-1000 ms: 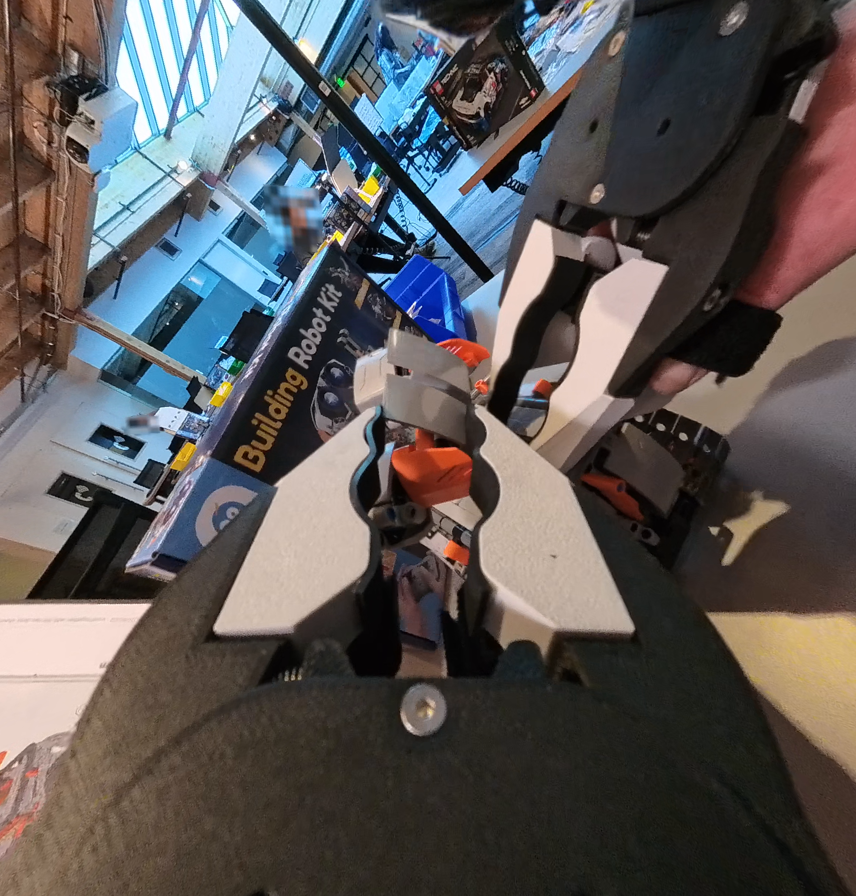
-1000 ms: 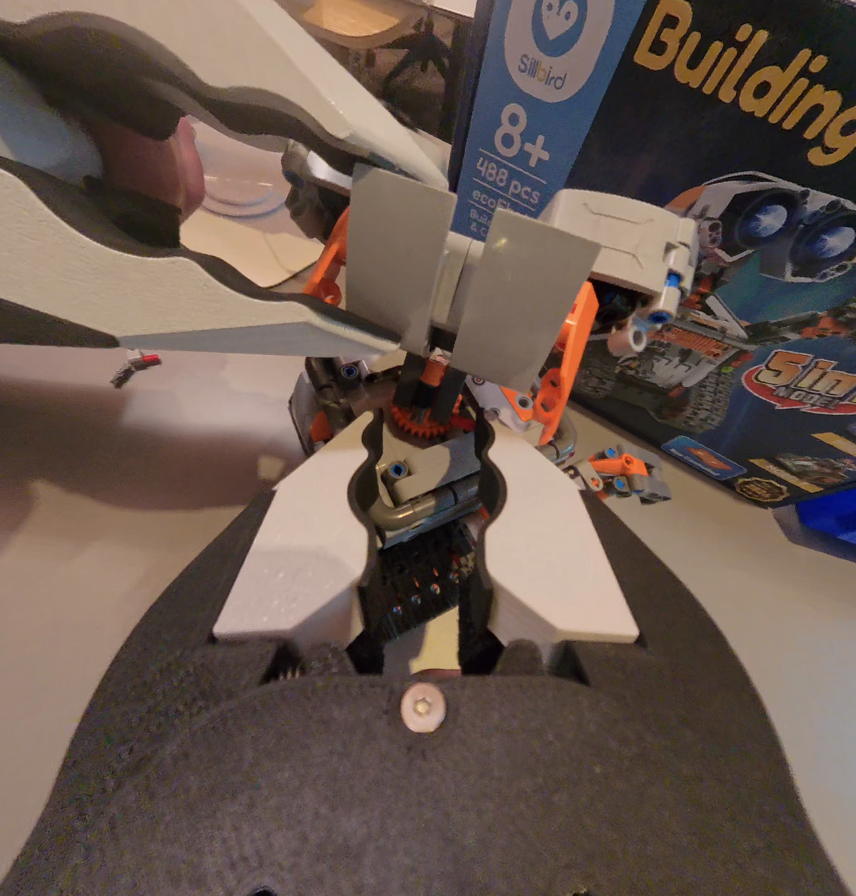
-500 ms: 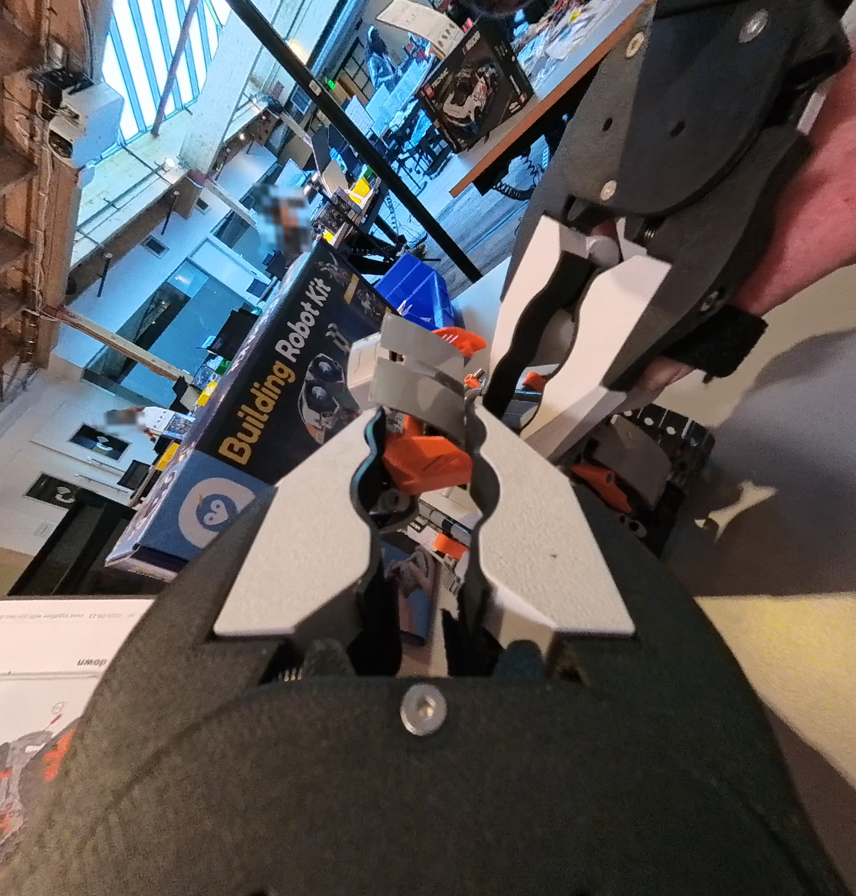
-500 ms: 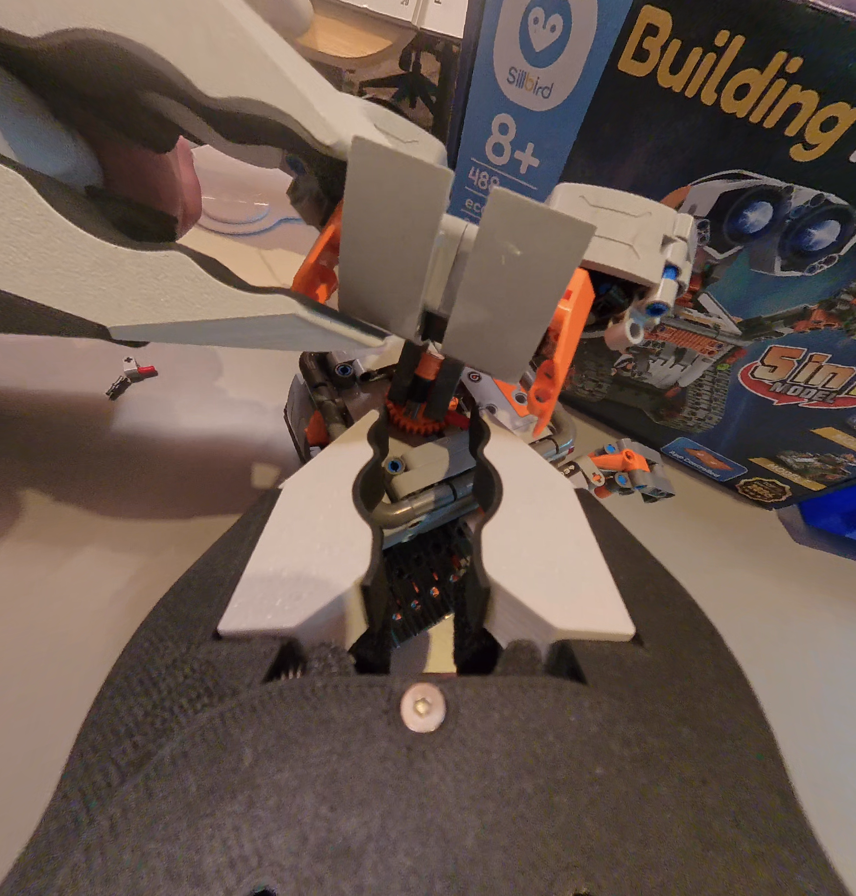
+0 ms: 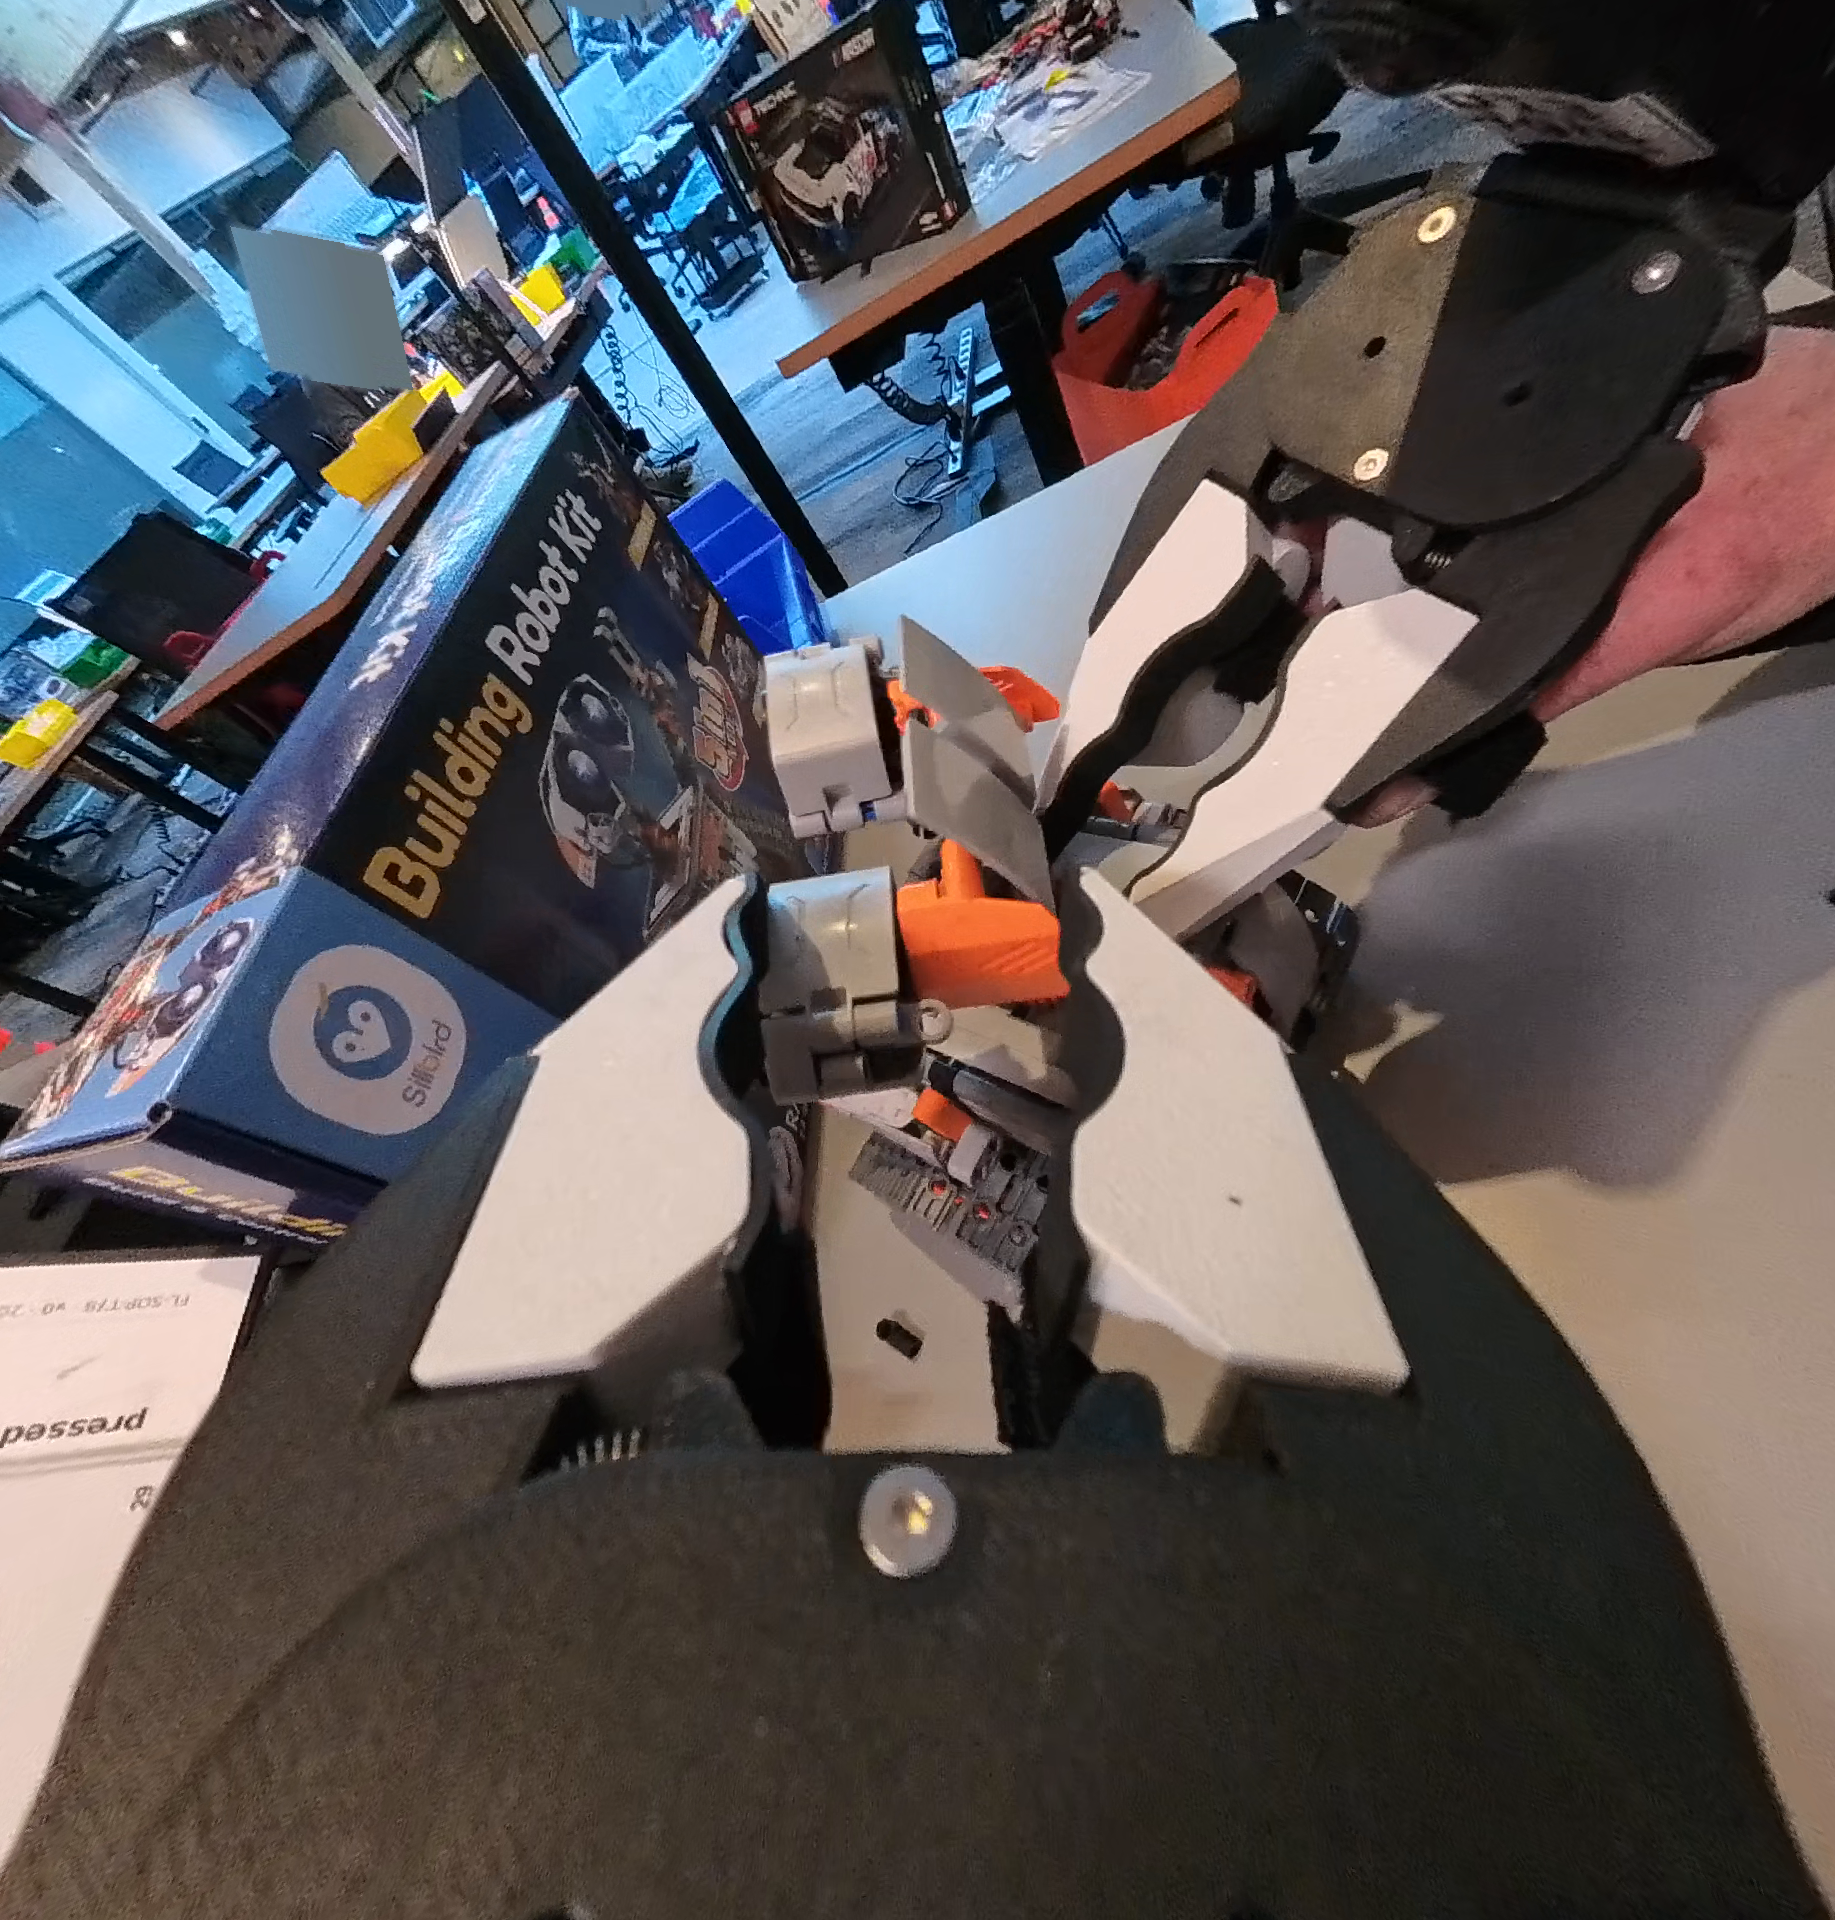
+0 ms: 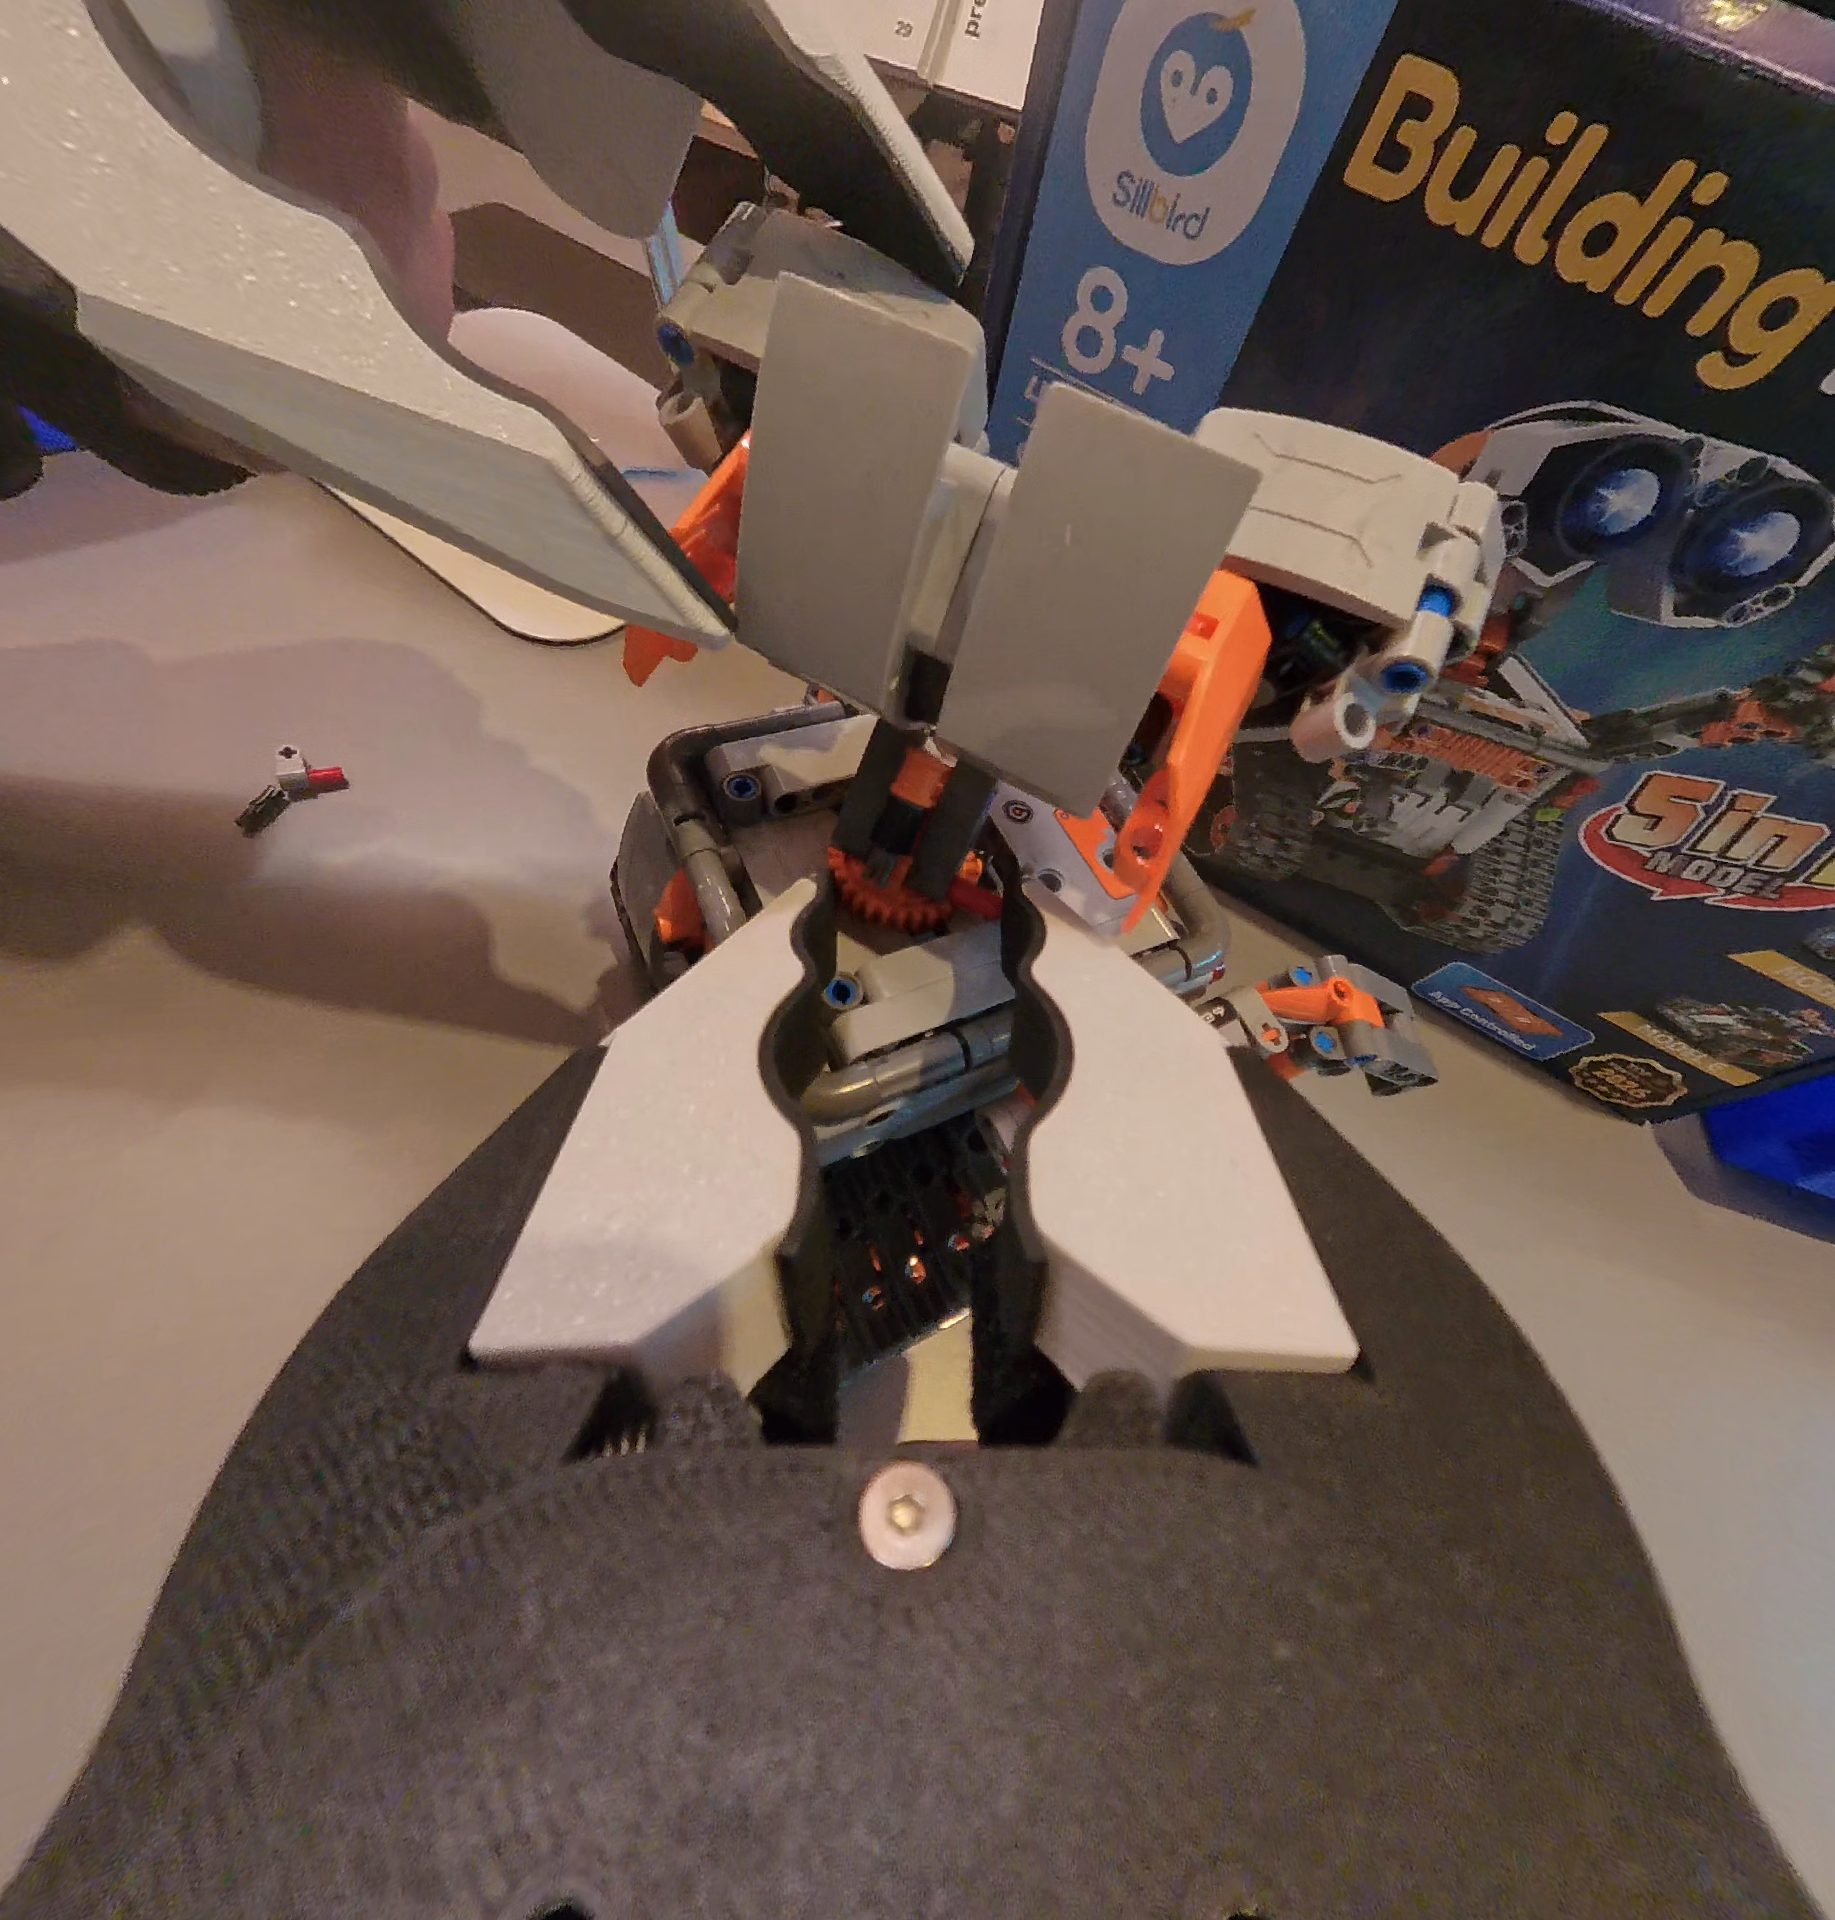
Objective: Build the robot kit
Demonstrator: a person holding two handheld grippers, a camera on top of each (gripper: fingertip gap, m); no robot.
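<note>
A brick-built robot model [image 6: 954, 727] of grey, orange and black parts stands on the pale worktop [image 6: 269, 1143], just in front of a dark blue kit box [image 6: 1515, 416]. The right tongs [image 6: 918, 997] are closed around the model's low grey base, pinching it. The left tongs [image 5: 908, 966] are set about a grey and orange arm block [image 5: 892, 977] high on the model, seemingly gripping it, though contact on the right finger is hard to confirm. The model is judged light but fragile: stiff plastic parts are held by friction pins, so the two grey flat panels [image 6: 996, 561] and orange pieces could pop off under sideways load. The sturdier framed base is judged the safer hold. A small loose pin piece [image 6: 295, 784] lies apart on the worktop
</note>
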